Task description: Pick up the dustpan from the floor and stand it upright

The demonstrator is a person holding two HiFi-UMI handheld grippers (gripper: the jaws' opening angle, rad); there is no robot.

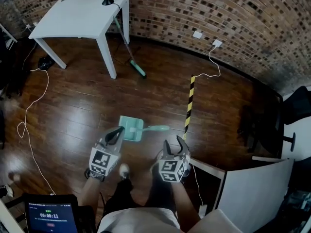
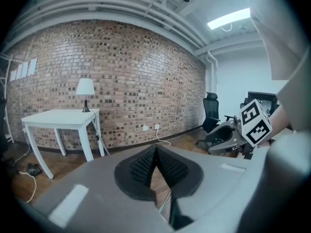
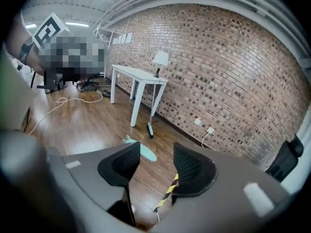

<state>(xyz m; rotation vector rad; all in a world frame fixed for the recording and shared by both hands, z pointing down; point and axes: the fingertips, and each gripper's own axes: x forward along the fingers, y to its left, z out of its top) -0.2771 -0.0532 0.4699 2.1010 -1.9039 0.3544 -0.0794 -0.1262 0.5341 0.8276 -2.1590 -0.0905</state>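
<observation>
Plainly empty-handed so far: left tongs (image 1: 118, 131) pinched shut on air, right tongs (image 1: 173, 142) spread wide with nothing between, both held clear of the mint-green plastic dustpan (image 1: 131, 128), flat on the dark glossy wooden floor (image 1: 77, 106) with its slim handle (image 1: 156, 128) pointing toward the yellow-and-black striped tape (image 1: 189, 106). Likely to skid across that slick wood if nudged before closing. Likely to swing and slip free if pinched at the handle's far end, with the pan's weight hanging off. Could tip over once stood up unless balanced before release. Worth parting the left tongs first, or risk merely shoving.
</observation>
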